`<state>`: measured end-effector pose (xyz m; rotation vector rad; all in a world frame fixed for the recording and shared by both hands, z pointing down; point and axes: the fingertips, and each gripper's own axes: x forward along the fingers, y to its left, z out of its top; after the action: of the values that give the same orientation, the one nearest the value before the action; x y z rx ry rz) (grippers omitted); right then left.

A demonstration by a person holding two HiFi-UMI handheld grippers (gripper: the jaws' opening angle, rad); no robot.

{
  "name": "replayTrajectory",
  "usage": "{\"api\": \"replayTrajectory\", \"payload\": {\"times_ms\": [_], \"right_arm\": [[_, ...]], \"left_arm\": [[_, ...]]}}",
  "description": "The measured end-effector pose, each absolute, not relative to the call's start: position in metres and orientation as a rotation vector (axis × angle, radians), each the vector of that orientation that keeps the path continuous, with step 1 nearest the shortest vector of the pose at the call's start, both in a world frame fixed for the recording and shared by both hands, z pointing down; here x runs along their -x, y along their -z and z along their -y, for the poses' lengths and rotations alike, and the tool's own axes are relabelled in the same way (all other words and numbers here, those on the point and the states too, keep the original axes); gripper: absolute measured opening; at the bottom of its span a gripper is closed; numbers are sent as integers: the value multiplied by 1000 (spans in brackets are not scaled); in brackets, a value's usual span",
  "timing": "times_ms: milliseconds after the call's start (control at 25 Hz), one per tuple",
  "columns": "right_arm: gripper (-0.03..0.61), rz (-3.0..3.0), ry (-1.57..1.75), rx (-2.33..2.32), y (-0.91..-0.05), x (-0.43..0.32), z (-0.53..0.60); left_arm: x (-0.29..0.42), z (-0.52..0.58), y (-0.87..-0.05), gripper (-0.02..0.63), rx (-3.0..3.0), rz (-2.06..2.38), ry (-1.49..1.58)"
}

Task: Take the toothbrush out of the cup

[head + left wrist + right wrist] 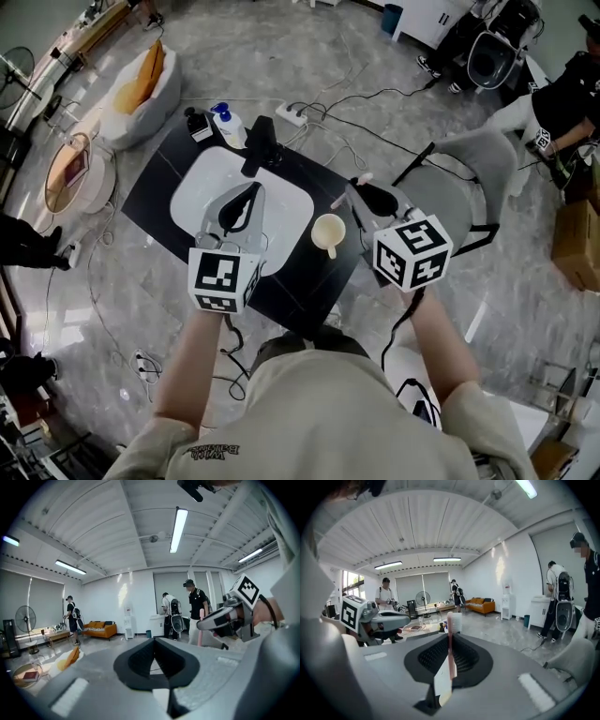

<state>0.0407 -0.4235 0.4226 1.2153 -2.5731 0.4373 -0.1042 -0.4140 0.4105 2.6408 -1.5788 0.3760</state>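
Observation:
A cream cup [328, 231] stands on the black table [305, 281], just right of the white mat [291, 202]. My right gripper [361, 193] is held above and right of the cup, shut on a pink toothbrush [365, 177]. In the right gripper view the toothbrush [451, 627] stands upright between the closed jaws of the right gripper [451, 639], bristle head on top. My left gripper [251, 189] hovers over the mat with its jaws together and nothing in them. The left gripper view shows those closed jaws [154, 641], with the right gripper [225, 620] and the toothbrush [201, 629] beyond them.
A blue-capped bottle [226, 123], a black device [262, 142] and a power strip [292, 114] sit at the table's far end. A grey chair [455, 192] stands right of the table. Cables trail over the floor, and several people stand farther off in the room.

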Motion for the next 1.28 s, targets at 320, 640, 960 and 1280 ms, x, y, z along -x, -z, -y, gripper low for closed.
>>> {"api": "replayTrajectory", "payload": {"times_ms": [320, 640, 960, 1280], "right_arm": [[25, 2720, -160, -1254, -312, -48, 382], [25, 2719, 57, -1312, -278, -58, 329], [25, 2703, -39, -1310, -298, -69, 317], [23, 2698, -92, -1270, -319, -64, 311]], "left_arm": [[108, 392, -335, 2, -2741, 1672, -309], [95, 338, -300, 2, -2834, 1666, -224], [85, 324, -313, 2, -2870, 1591, -260], [89, 315, -336, 2, -2805, 1588, -282]]}}
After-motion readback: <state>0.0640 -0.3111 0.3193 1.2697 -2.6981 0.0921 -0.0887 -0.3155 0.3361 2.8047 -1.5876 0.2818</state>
